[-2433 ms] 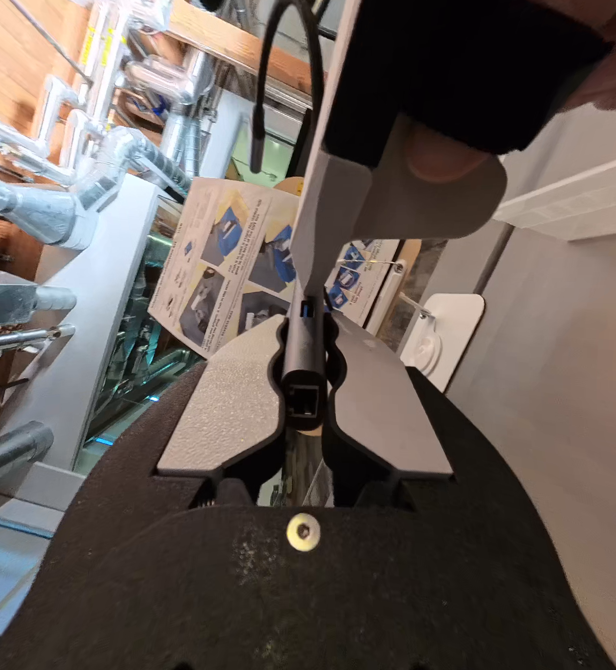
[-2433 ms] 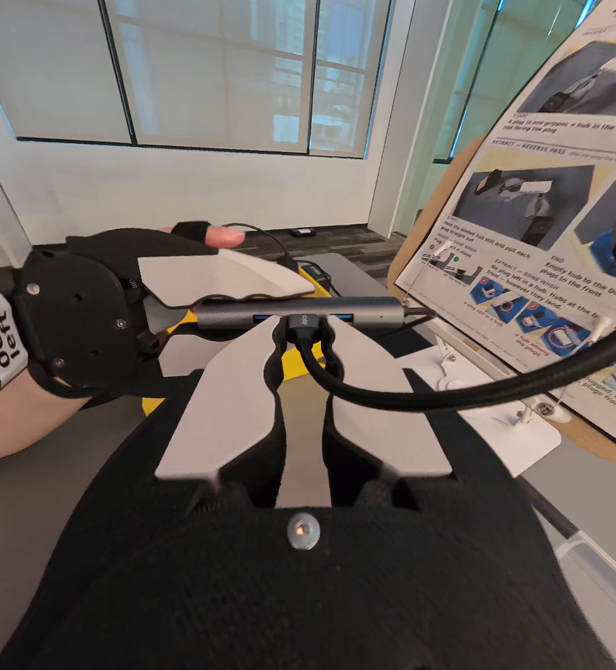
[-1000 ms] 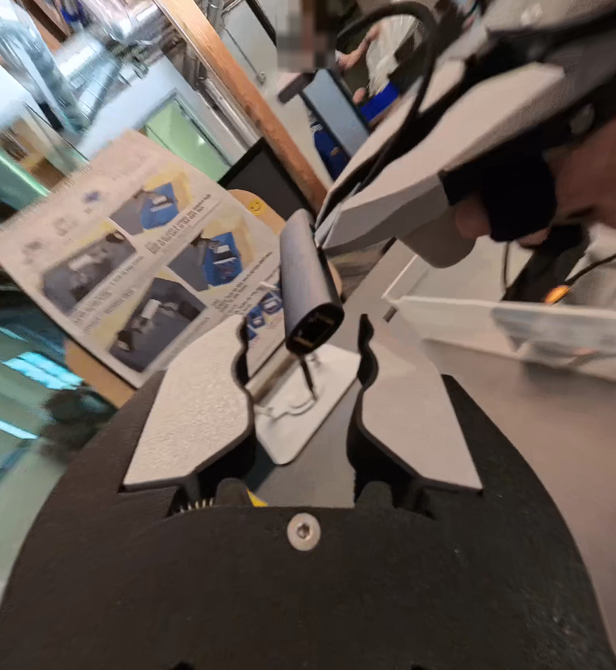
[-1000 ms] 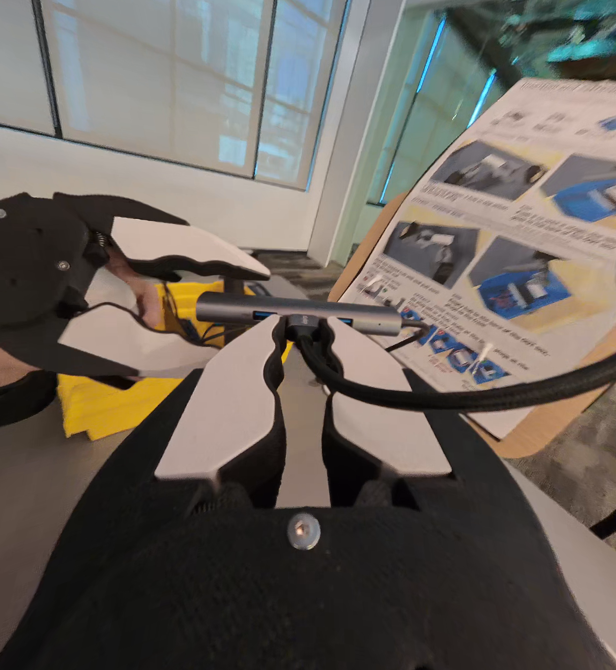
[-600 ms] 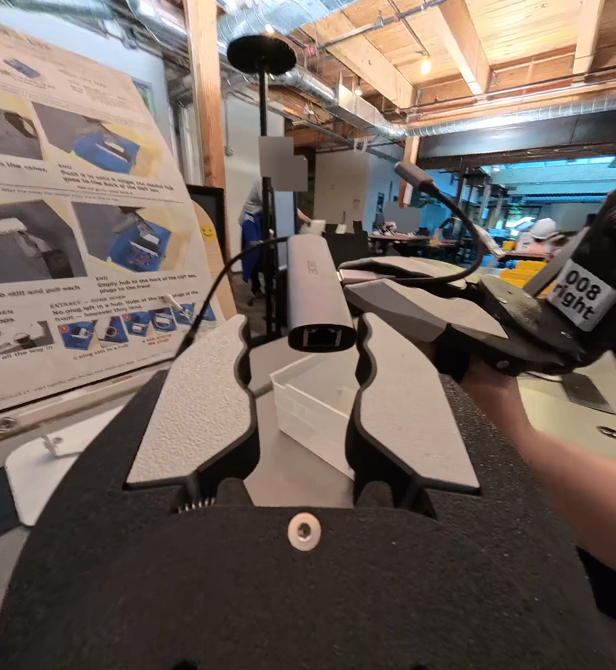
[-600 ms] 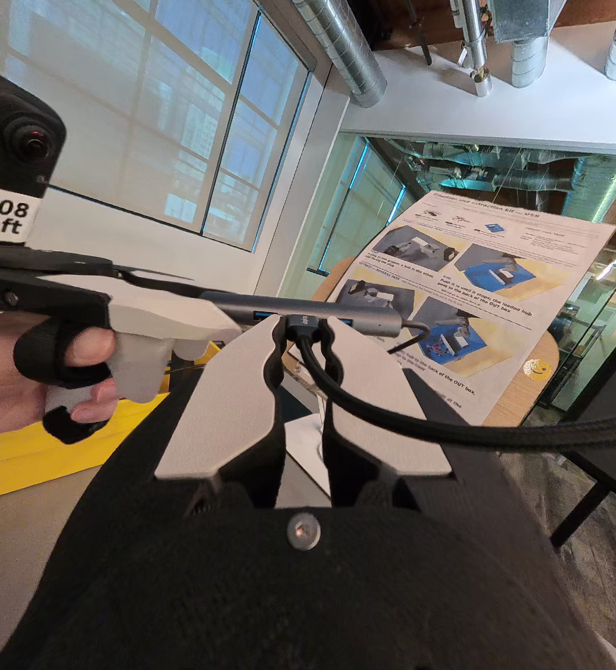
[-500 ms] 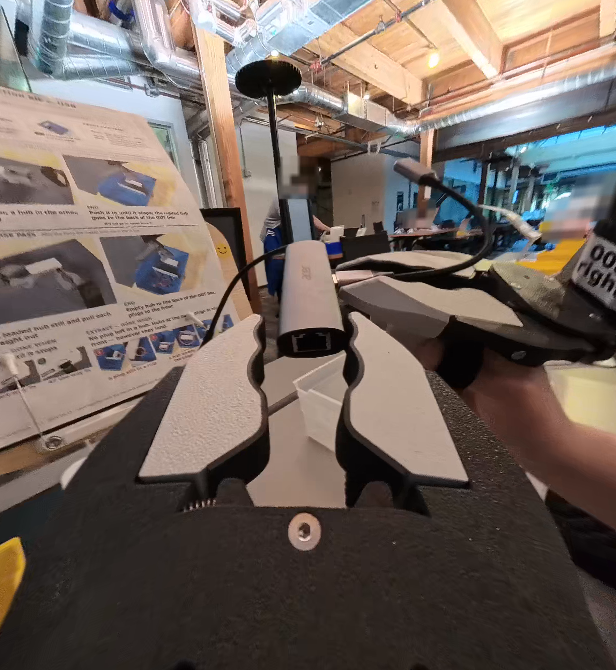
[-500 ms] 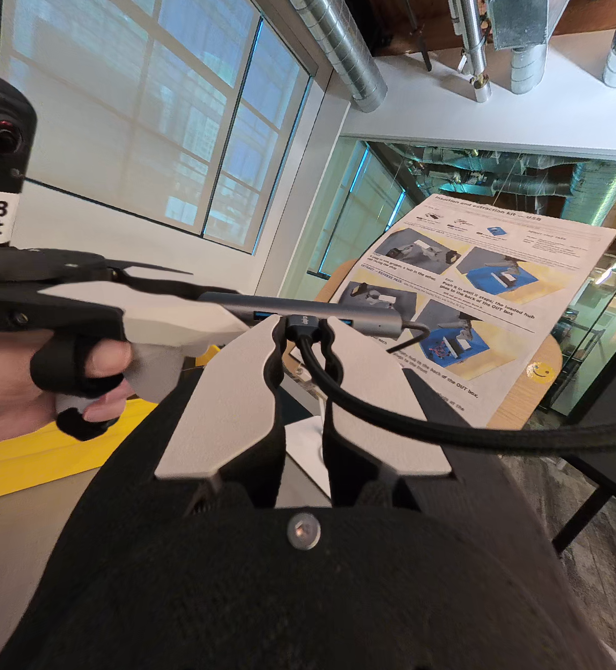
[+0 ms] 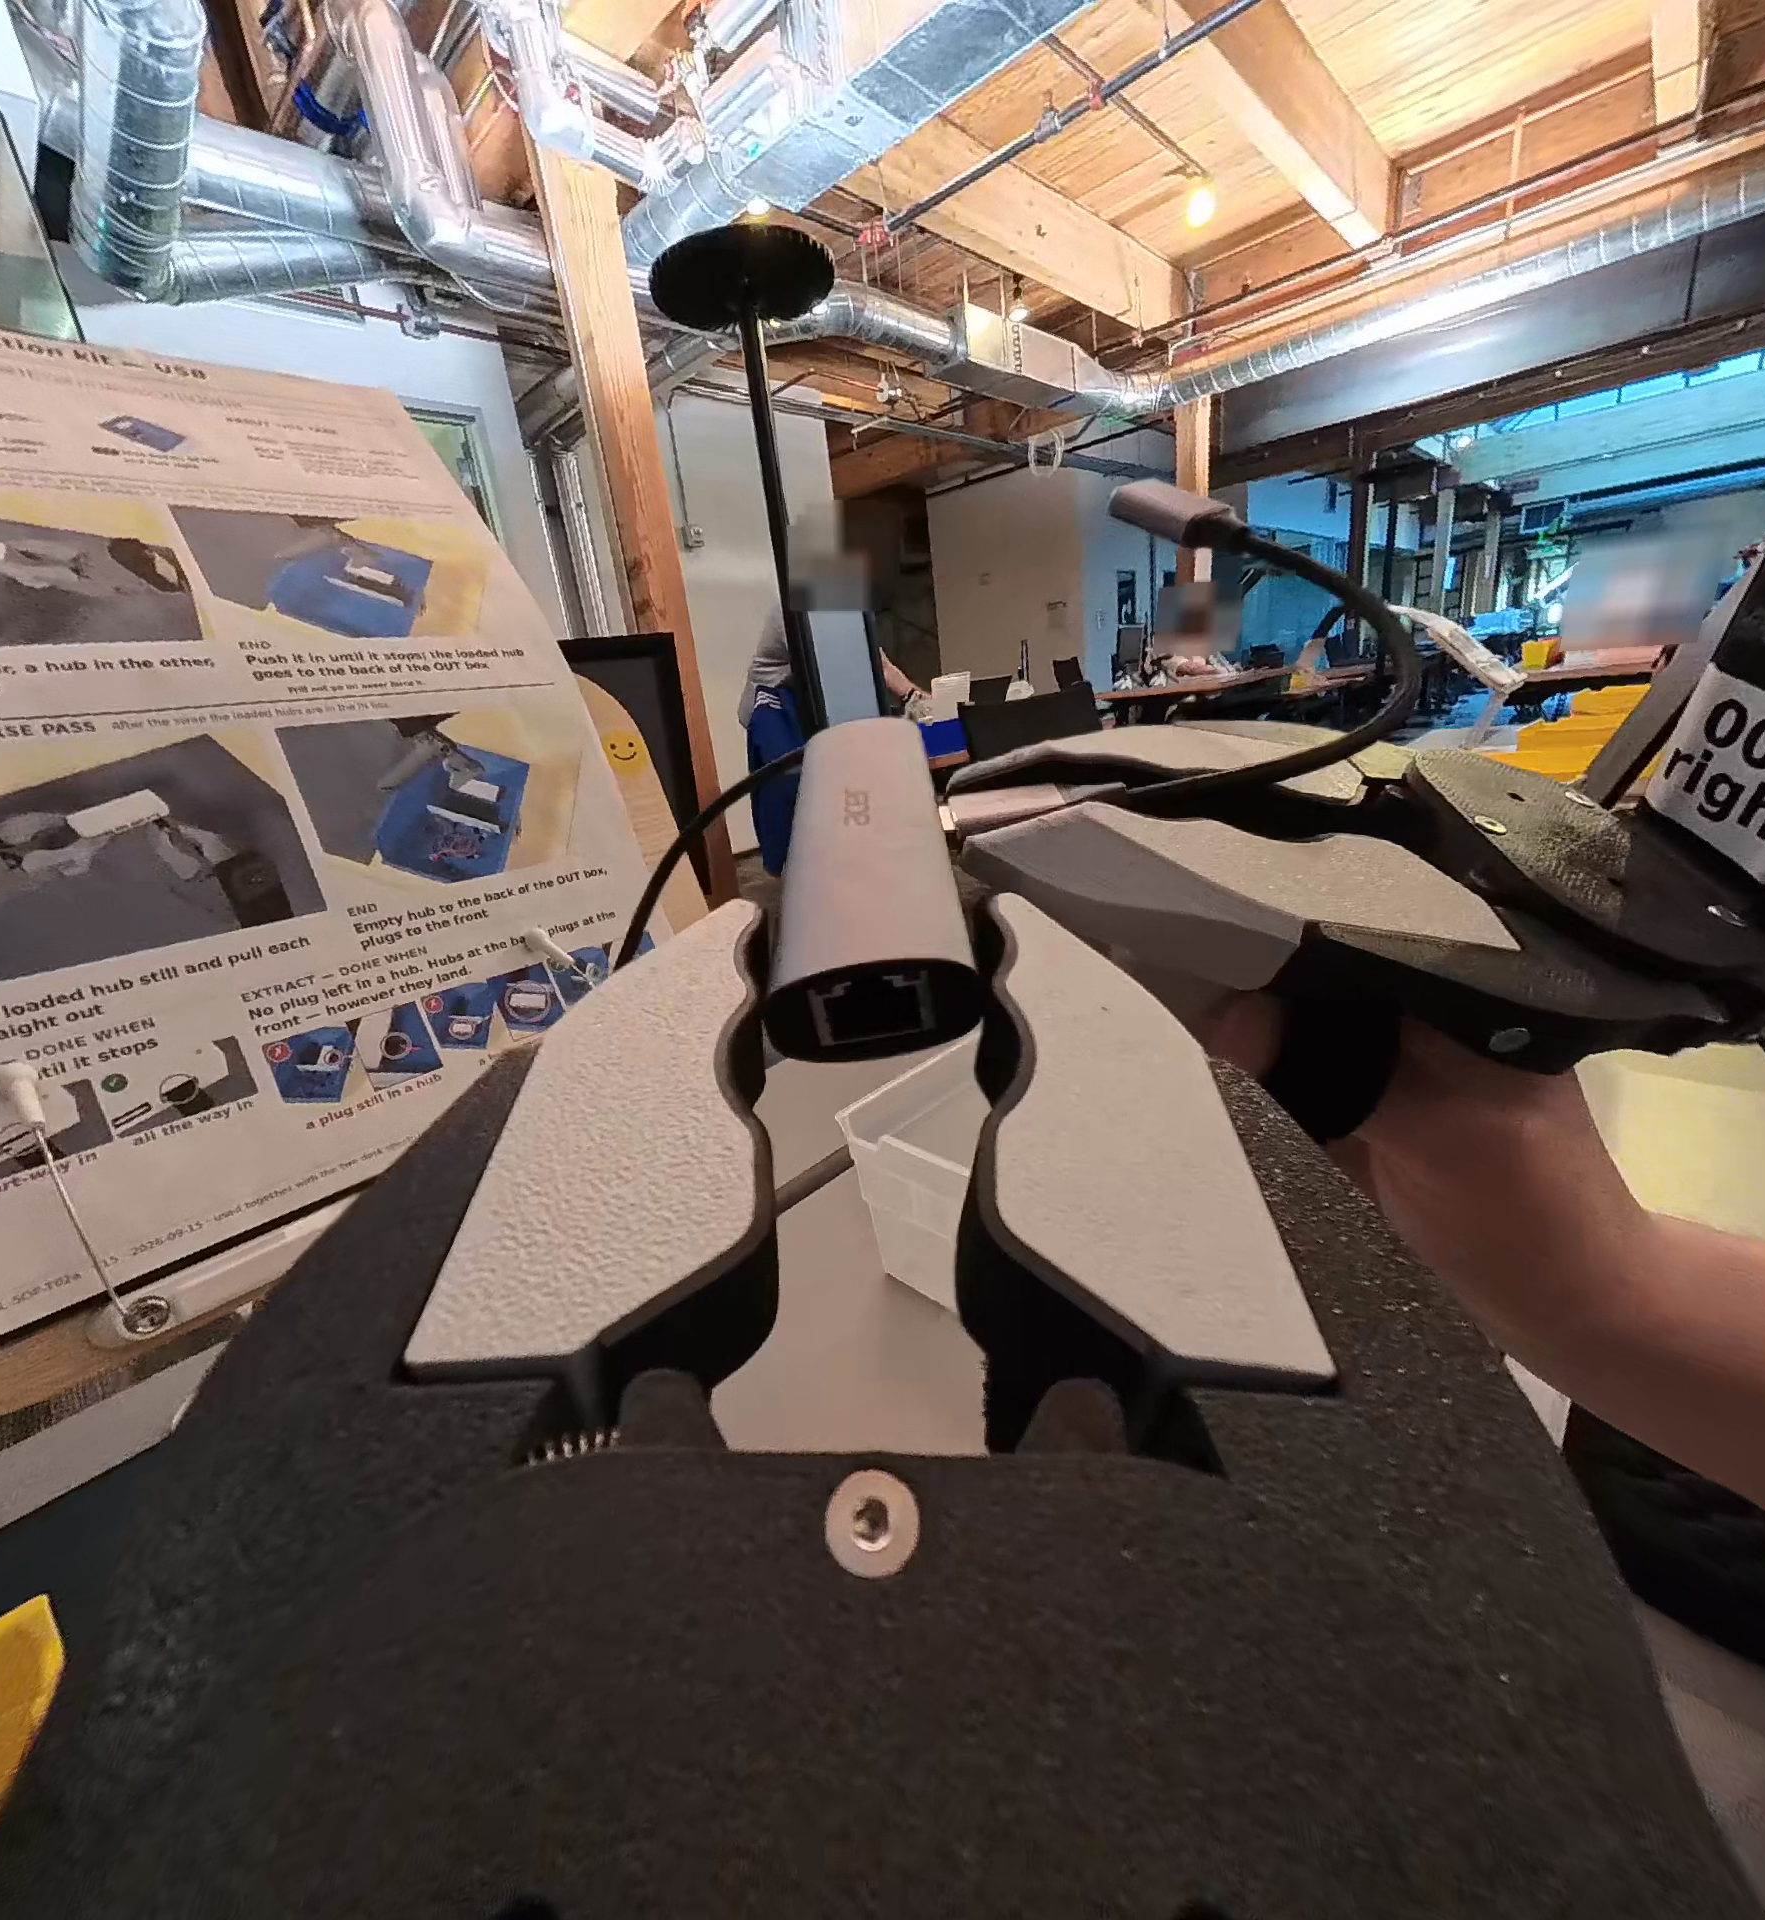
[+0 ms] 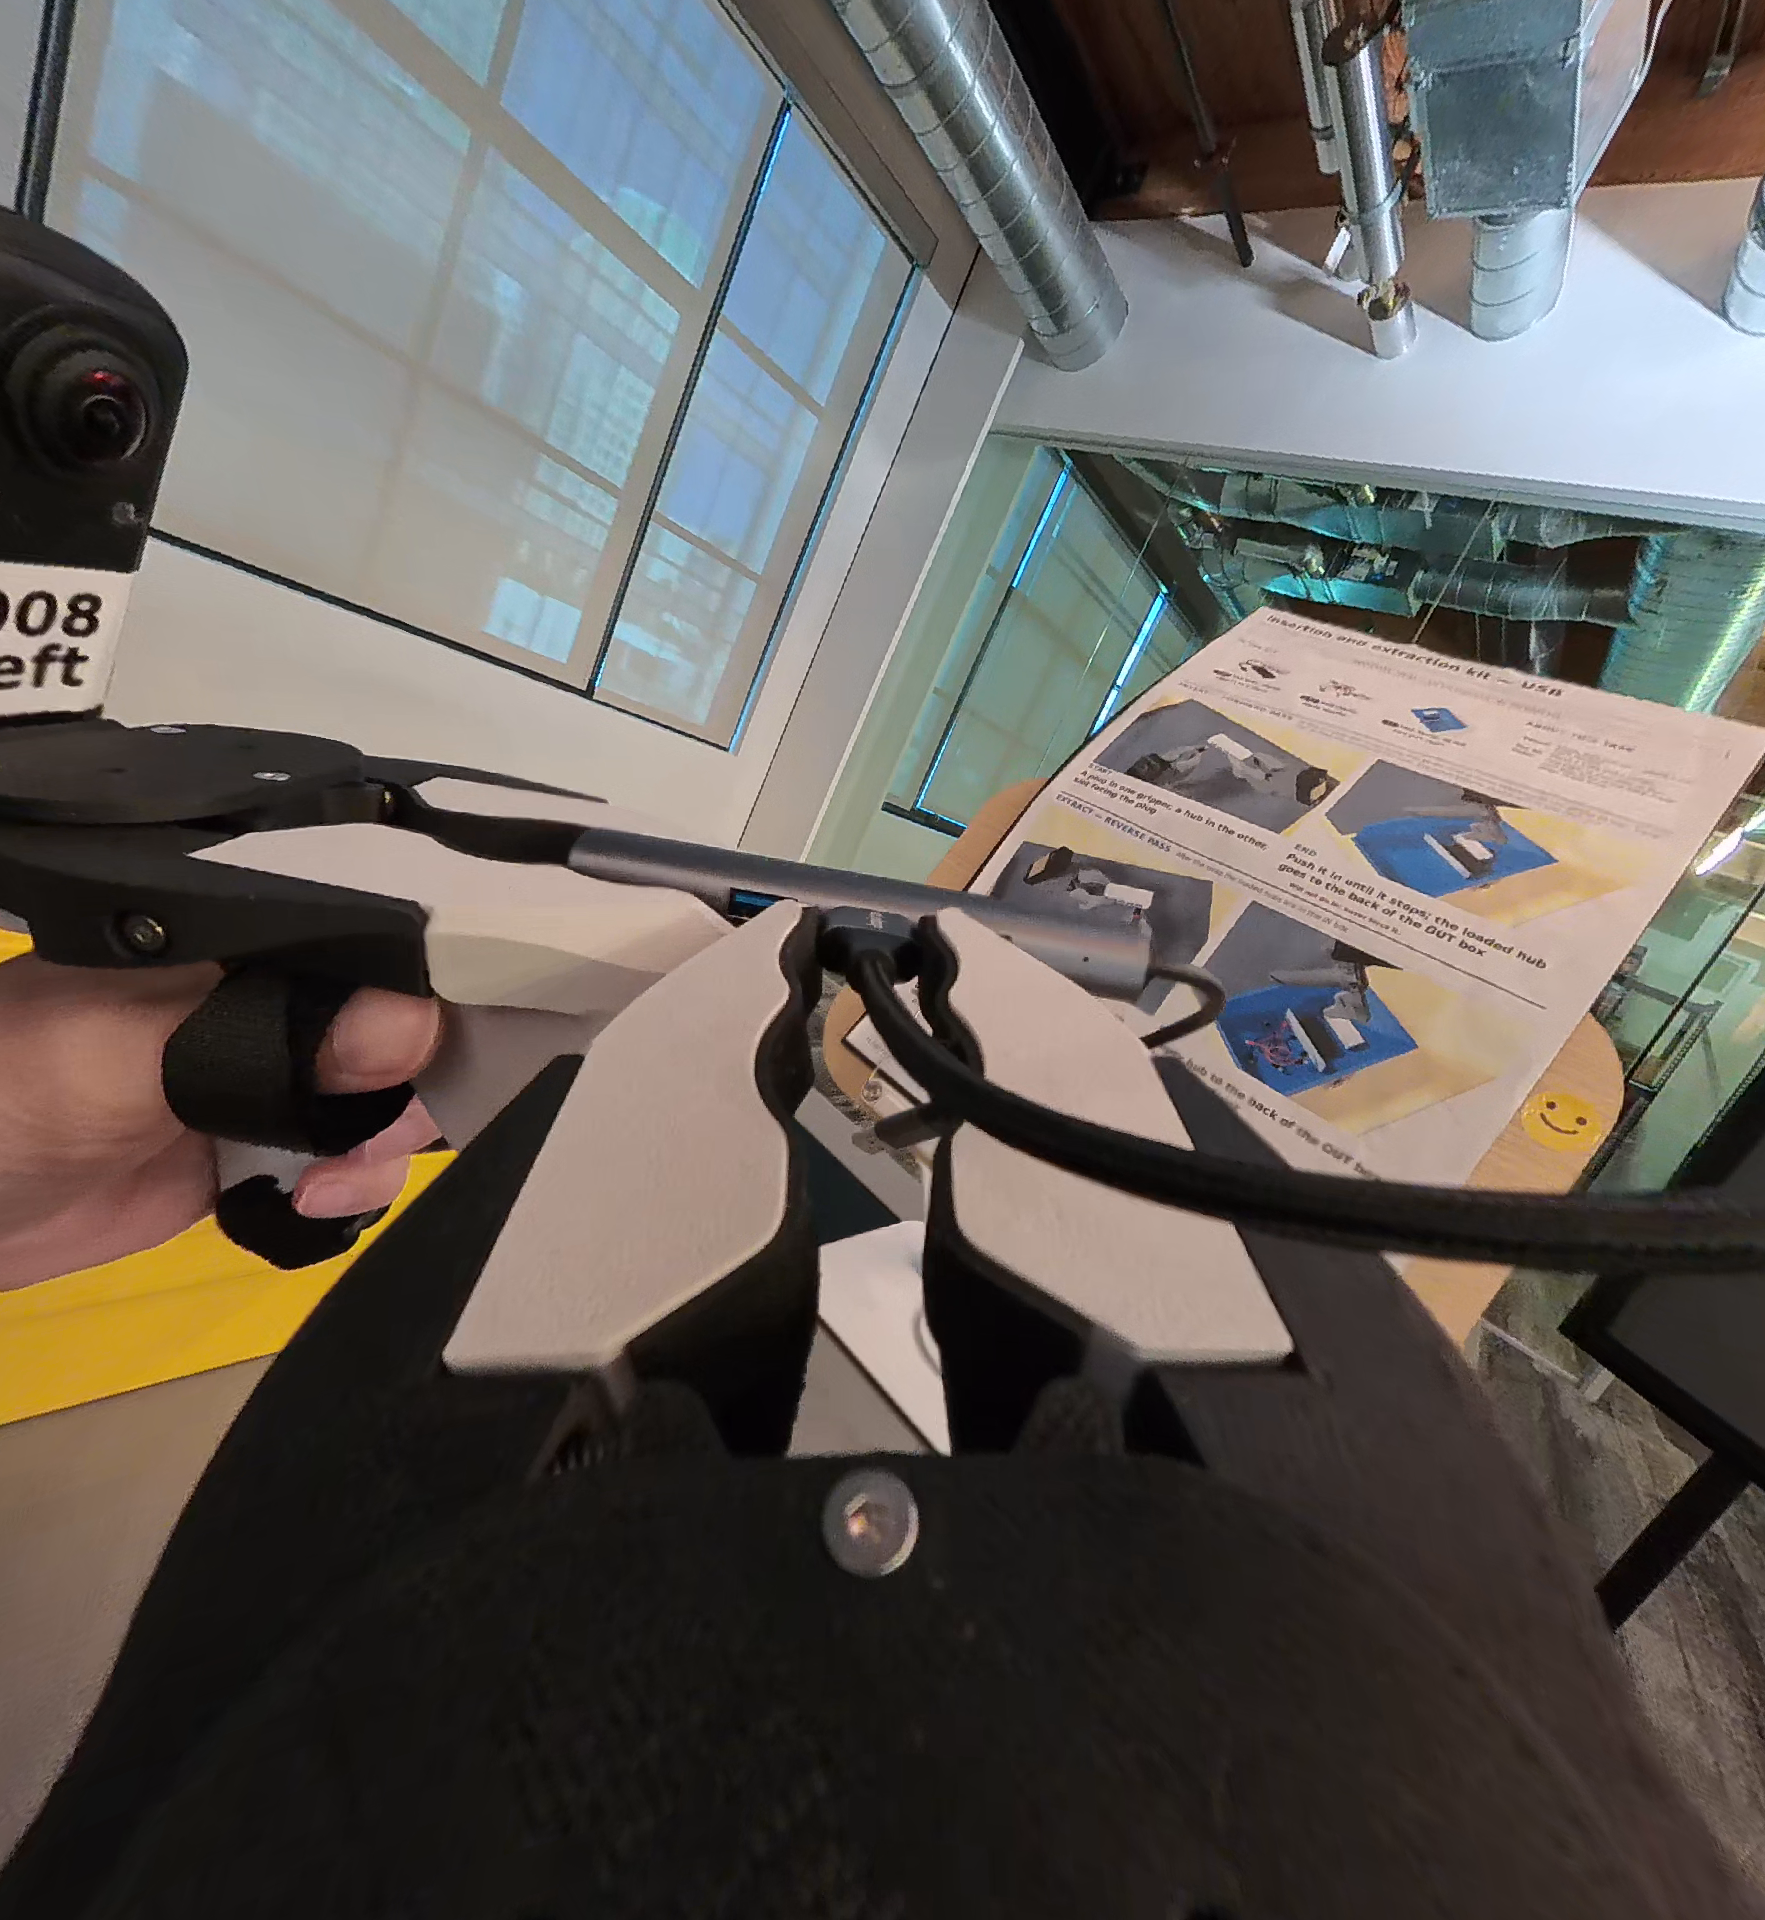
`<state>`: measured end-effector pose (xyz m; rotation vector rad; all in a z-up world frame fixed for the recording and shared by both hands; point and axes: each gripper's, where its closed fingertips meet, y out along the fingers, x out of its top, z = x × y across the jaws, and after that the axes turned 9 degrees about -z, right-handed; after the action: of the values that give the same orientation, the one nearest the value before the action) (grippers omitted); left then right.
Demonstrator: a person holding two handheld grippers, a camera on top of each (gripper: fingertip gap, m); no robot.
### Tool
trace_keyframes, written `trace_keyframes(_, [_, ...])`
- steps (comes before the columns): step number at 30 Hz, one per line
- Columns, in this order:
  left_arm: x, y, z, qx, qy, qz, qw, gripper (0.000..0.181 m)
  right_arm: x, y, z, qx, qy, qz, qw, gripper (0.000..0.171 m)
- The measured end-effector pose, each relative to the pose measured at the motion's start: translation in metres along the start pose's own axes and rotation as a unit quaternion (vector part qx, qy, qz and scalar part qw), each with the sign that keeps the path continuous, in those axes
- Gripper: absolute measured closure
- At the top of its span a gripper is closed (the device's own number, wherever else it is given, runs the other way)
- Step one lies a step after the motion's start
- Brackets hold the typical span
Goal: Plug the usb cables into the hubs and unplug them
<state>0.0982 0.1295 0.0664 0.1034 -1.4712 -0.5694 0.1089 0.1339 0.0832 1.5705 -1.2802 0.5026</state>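
a: how far along is it?

b: the plug looks seated. the left hand-held gripper (image 9: 870, 971) is clenched on the end of the slim grey metal usb hub (image 9: 870, 883), which runs away toward 12 o'clock in the left wrist view. the right hand-held gripper (image 10: 870, 940) is clamped on the dark grey usb plug (image 10: 862, 928) of the black braided cable (image 10: 1273, 1195), and that plug meets the hub's long side at about its middle. so i judge the plugging half done for this cable, and pulling it straight out is what's left

a: other cables or hubs?

b: i can't tell. the cable's free end, a grey connector (image 9: 1164, 511), sticks up at 1 o'clock in the left view, plugged into nothing. the hub's own thin black lead (image 10: 1184, 1013) curls off its far end

a: what's around them?

b: both are held up in the air over the grey table (image 10: 78, 1517). a printed instruction sheet (image 9: 234, 790) stands on a wooden board at 9 to 10 o'clock in the left view. a clear plastic bin (image 9: 909, 1174) sits below the hub, and a yellow tray (image 10: 47, 1320) lies at 8 o'clock in the right view

a: anything in the way?

b: nothing blocks the pull. the braided cable loops across the right gripper's finger and could drag a little, i'd guess
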Motion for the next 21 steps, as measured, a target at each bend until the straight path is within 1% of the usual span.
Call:
trace_keyframes(3, [0.007,-0.002,-0.002,-0.011,-0.007,-0.015,1.0,0.142,0.003,-0.001,-0.005,-0.003,-0.002,-0.002,1.0,0.153])
trace_keyframes(6, [0.012,-0.003,-0.005,-0.027,-0.041,-0.033,0.998,0.148,0.004,-0.002,-0.006,-0.001,-0.001,-0.009,1.0,0.153])
trace_keyframes(9, [0.01,-0.003,-0.004,-0.024,-0.063,-0.038,0.997,0.148,0.002,-0.002,-0.004,-0.001,-0.008,-0.011,1.0,0.153])
trace_keyframes(14, [0.014,-0.004,-0.005,-0.004,-0.028,-0.042,0.999,0.149,0.005,-0.003,-0.002,-0.008,-0.026,-0.026,0.999,0.153])
trace_keyframes(21, [0.029,-0.002,-0.014,0.003,0.062,-0.055,0.997,0.148,0.023,-0.008,-0.003,-0.02,-0.064,-0.064,0.996,0.153])
